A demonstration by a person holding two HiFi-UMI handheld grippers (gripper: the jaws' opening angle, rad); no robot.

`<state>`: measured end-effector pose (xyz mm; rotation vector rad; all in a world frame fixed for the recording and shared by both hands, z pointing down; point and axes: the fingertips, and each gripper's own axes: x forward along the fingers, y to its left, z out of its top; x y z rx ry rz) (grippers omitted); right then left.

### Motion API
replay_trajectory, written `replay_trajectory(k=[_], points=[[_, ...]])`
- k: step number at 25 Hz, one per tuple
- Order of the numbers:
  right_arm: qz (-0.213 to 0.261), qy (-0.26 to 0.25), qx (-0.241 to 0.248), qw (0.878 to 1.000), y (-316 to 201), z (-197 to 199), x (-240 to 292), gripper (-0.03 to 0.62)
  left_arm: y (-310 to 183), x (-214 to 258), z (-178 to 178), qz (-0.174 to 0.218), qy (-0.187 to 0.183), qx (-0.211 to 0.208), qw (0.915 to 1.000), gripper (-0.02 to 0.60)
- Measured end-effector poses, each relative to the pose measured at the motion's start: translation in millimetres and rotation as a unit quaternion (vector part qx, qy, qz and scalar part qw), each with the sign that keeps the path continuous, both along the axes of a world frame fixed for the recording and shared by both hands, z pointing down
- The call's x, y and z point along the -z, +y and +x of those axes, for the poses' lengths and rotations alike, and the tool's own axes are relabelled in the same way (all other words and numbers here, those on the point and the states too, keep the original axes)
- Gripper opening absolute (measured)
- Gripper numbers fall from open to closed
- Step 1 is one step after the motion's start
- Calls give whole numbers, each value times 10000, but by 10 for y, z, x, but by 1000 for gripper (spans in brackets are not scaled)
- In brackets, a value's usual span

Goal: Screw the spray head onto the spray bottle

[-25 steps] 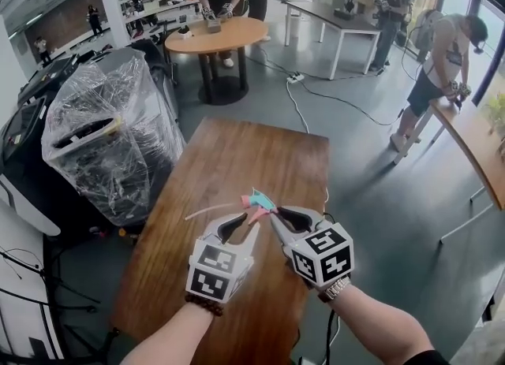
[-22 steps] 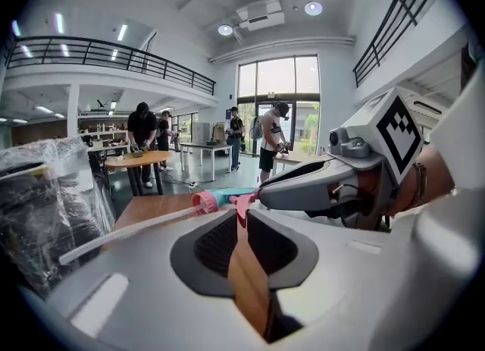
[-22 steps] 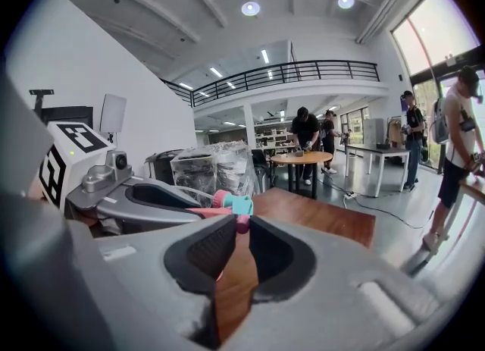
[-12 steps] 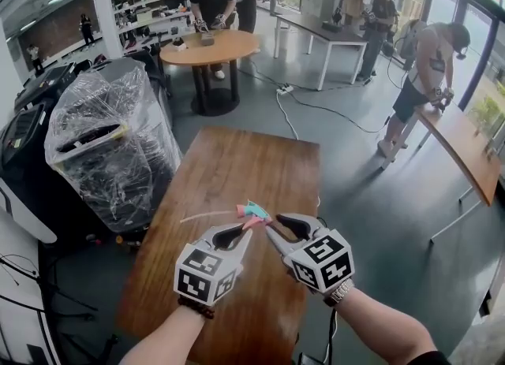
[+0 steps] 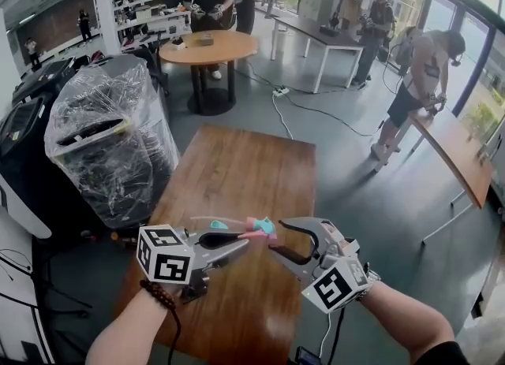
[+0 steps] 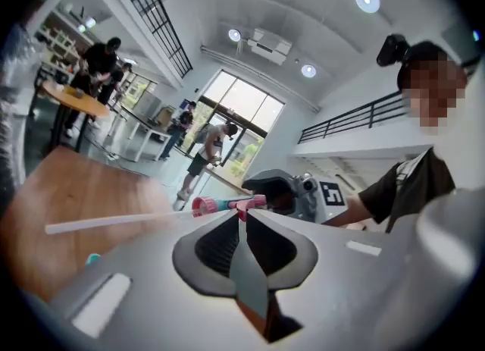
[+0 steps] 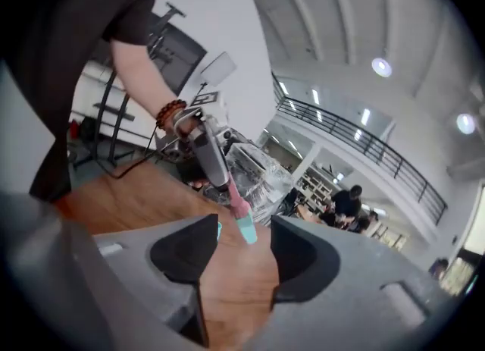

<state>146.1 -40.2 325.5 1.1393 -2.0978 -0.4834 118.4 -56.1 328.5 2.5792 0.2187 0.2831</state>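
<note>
1. My left gripper (image 5: pixel 243 236) had its jaws pinched on the pink part of the spray head (image 5: pixel 260 226), held over the table with its white tube (image 6: pixel 98 223) trailing left.
2. My right gripper (image 5: pixel 276 239) had just been opening. Its jaws stood spread with nothing between them, just beside the head.
3. The wooden table (image 5: pixel 237 166) stretched ahead. A plastic-wrapped machine (image 5: pixel 110 135) crowded its left edge, and grey floor (image 5: pixel 371 198) lay to the right.

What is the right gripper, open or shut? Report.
Open. On the right gripper the jaws have just been opening, stand apart, grip nothing; the left gripper holds the spray head.
</note>
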Motion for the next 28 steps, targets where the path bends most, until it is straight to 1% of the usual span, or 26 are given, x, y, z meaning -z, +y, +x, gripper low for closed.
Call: replay_trajectory(k=[3, 6, 9, 12, 13, 17, 18, 20, 21, 22, 23, 26, 28], points=[[369, 651, 445, 9962, 90, -187, 77, 199, 250, 196, -111, -421, 318, -661, 9964, 48], [475, 1093, 812, 9895, 158, -351, 75, 199, 451, 339, -217, -711, 625, -1142, 9889, 48], [461, 1367, 1051, 9839, 193, -465, 30, 195, 516, 366, -280, -870, 821, -1324, 9840, 48], [433, 1539, 1189, 9800, 189, -539, -8, 161, 529, 379, -323, -1046, 1008, -1409, 9793, 48], [440, 1588, 1202, 9790, 175, -551, -16, 132, 521, 372, -333, -1104, 1053, -1419, 9781, 48], [355, 1682, 1223, 9775, 126, -560, -44, 123, 469, 312, -368, -1274, 1157, -1367, 9755, 48], [276, 1682, 1225, 9777, 120, -557, -56, 121, 462, 296, -372, -1263, 1162, -1332, 9761, 49], [88, 1672, 1211, 9784, 104, -540, -82, 121, 441, 244, -370, -1147, 1117, -1190, 9799, 52], [-12, 1659, 1197, 9789, 94, -523, -92, 121, 426, 200, -364, -1074, 1063, -1094, 9824, 76], [-122, 1640, 1180, 9793, 83, -501, -101, 120, 408, 146, -358, -1011, 991, -997, 9849, 146], [-246, 1620, 1165, 9796, 69, -475, -112, 120, 385, 82, -354, -957, 912, -895, 9872, 186], [-681, 1545, 1121, 9792, -6, -412, -140, 120, 253, -159, -363, -777, 701, -455, 9935, 206], [-965, 1487, 1063, 9784, -100, -387, -138, 120, 120, -369, -389, -514, 499, -59, 9974, 221]])
